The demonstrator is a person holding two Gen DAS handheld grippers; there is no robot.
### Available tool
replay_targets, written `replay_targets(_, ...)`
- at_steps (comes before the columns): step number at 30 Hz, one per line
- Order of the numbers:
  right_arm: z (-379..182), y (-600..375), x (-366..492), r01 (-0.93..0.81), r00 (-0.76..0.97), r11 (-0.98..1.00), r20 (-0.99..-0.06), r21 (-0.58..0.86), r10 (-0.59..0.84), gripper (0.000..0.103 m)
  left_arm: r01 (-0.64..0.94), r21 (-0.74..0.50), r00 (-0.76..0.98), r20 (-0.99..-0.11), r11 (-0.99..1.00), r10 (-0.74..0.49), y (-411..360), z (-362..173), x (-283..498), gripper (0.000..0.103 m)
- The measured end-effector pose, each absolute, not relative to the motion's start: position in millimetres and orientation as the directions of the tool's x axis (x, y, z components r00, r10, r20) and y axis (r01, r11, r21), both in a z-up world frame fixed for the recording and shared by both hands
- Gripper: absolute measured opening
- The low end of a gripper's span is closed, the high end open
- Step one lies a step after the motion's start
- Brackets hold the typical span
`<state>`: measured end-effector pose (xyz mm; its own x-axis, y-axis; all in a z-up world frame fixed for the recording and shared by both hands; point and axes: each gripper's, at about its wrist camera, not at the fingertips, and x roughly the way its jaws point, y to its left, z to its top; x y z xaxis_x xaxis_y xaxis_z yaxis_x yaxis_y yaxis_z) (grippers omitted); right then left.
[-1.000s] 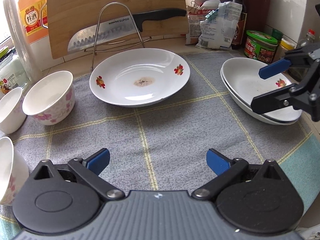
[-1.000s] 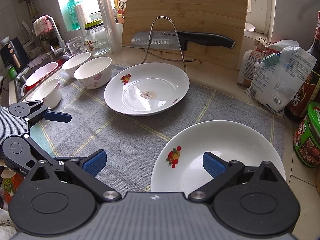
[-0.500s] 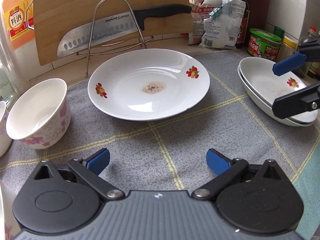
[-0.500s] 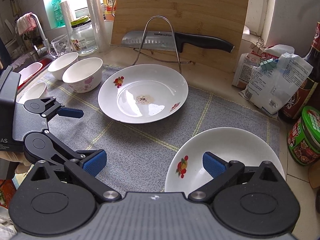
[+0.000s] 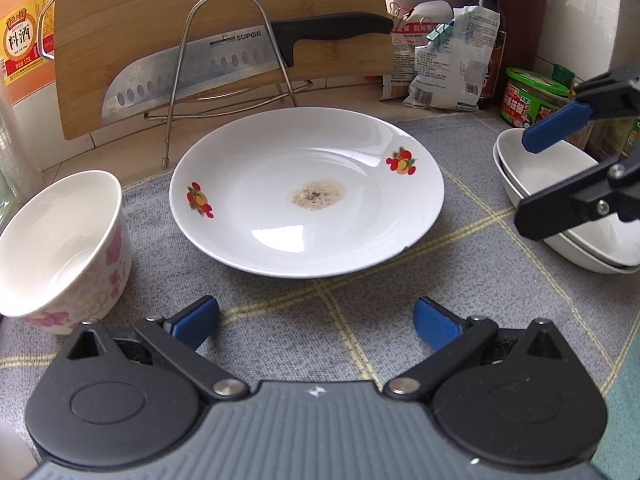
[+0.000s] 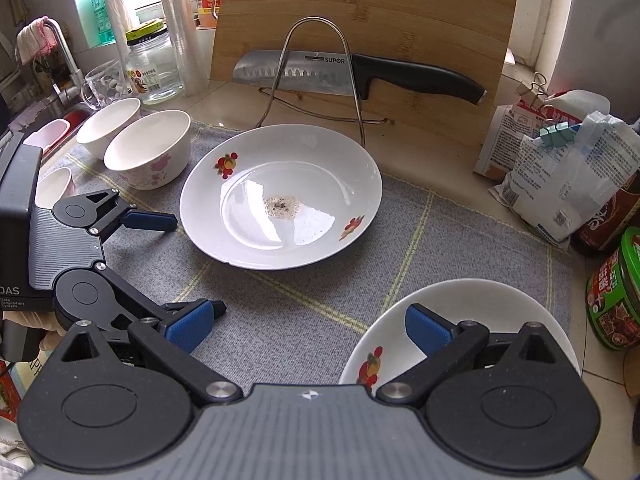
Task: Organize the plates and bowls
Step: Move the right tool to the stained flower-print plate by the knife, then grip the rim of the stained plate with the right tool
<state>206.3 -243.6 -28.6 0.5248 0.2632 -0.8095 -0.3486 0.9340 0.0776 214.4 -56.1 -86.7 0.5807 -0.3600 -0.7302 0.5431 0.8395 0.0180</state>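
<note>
Plate [image 5: 306, 192] with a food smear now fills mid-frame in the left wrist view as the left tool [image 5: 316, 318], wide open and empty, closes in across the bench; pickup looks next. Right tool [image 6: 306, 328], also open and empty, hovers over the stacked plates [image 6: 460, 312] at lower right.

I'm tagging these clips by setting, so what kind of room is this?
Most likely a home kitchen counter: a faucet over a sink at the left, a cleaver against a bamboo cutting board, and a cooking wine bottle.
</note>
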Motion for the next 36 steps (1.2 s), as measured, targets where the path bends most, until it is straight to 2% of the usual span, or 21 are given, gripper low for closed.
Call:
replay_targets(19, -60.5, -234.8, 324.8, -0.450, 0.387, 0.877, -0.849, 0.167, 0.360, 0.103, 0.506, 0.016, 0.622, -0.700, 0.862, -0.352, -57.1, -90.2, 221.1, 0.103)
replay_targets(36, -82.4, -222.9, 368.2, -0.515, 0.282, 0.816, -0.847, 0.263, 0.450, 0.103, 0.501, 0.022, 0.636, -0.687, 0.865, -0.351, -58.0, -90.9, 220.3, 0.103)
